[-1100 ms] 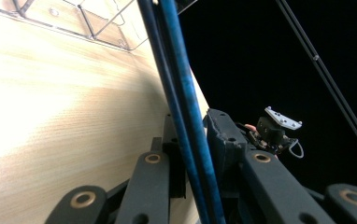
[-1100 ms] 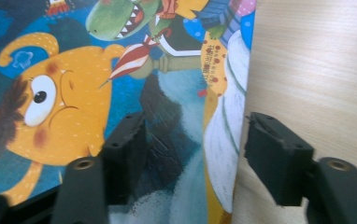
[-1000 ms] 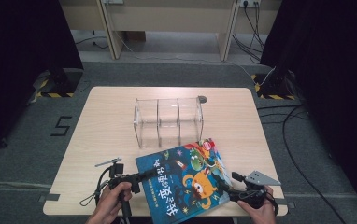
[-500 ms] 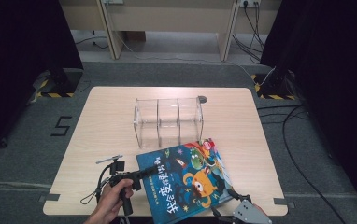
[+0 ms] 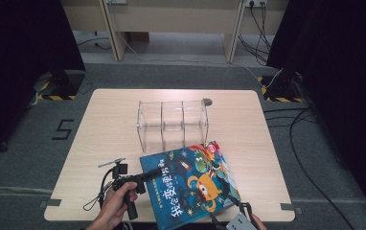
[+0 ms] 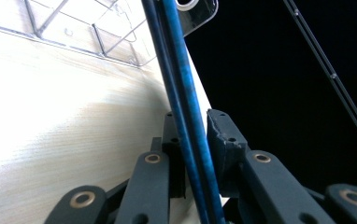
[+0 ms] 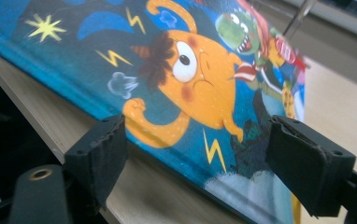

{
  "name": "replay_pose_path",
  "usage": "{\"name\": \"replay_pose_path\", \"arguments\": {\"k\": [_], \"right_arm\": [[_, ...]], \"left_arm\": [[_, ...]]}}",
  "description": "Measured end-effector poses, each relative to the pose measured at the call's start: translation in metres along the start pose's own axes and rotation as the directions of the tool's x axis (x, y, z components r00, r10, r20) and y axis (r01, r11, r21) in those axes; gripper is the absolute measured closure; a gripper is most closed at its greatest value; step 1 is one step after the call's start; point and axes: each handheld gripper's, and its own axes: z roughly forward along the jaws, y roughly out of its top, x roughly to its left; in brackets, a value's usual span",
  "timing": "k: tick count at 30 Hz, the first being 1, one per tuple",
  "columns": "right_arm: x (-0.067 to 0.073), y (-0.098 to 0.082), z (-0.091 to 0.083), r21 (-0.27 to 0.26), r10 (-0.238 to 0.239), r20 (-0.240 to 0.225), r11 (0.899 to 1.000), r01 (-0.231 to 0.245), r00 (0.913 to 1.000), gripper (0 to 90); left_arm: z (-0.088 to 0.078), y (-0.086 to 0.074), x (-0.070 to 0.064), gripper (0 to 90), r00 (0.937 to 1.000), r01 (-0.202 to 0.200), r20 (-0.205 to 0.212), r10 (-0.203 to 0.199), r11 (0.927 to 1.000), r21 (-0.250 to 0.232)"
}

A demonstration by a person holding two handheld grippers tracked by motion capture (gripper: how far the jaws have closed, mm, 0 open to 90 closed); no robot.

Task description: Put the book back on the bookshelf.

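Observation:
A picture book point(image 5: 190, 184) with a blue cover and an orange cartoon monster lies at the table's near edge, just in front of a clear three-bay organizer point(image 5: 171, 122). My left gripper point(image 5: 145, 177) is shut on the book's left edge. In the left gripper view that blue edge point(image 6: 186, 116) runs straight up between the pads, with the organizer point(image 6: 74, 28) beyond. My right gripper point(image 5: 230, 211) is open at the book's near right corner. In the right gripper view its jaws stand wide apart, and the cover point(image 7: 190, 84) and its near edge lie between and beyond them.
The wooden table point(image 5: 104, 129) has bare room to the left and right of the organizer. A small dark round fitting point(image 5: 207, 101) sits by the organizer's far right corner. Cables point(image 5: 310, 120) trail on the floor to the right.
The right gripper has drawn back toward the table's near edge and slightly left. The left gripper and the book have stayed about where they were.

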Motion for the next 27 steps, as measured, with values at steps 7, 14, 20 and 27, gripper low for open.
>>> {"name": "replay_pose_path", "arguments": {"k": [7,14,20,27], "right_arm": [[0.013,0.002,0.002,0.009,-0.097,0.024,0.995,0.096,0.9950,23.0],[0.022,0.003,0.007,0.012,-0.142,0.024,0.990,0.142,0.9896,22.1],[0.042,0.012,0.021,-0.012,-0.240,0.069,0.970,0.242,0.9683,22.7],[0.052,0.018,0.035,-0.028,-0.276,0.098,0.960,0.280,0.9562,25.5]], "left_arm": [[0.000,0.002,-0.001,78.2,0.9998,0.017,-0.004,-0.017,0.9996,-0.021],[0.000,0.002,-0.005,78.0,0.9996,0.021,-0.016,-0.021,0.9994,-0.029],[-0.001,0.001,-0.009,77.8,0.9996,0.015,-0.025,-0.016,0.9993,-0.034],[-0.001,0.000,-0.010,77.2,0.9994,0.004,-0.036,-0.005,0.9995,-0.033]]}}
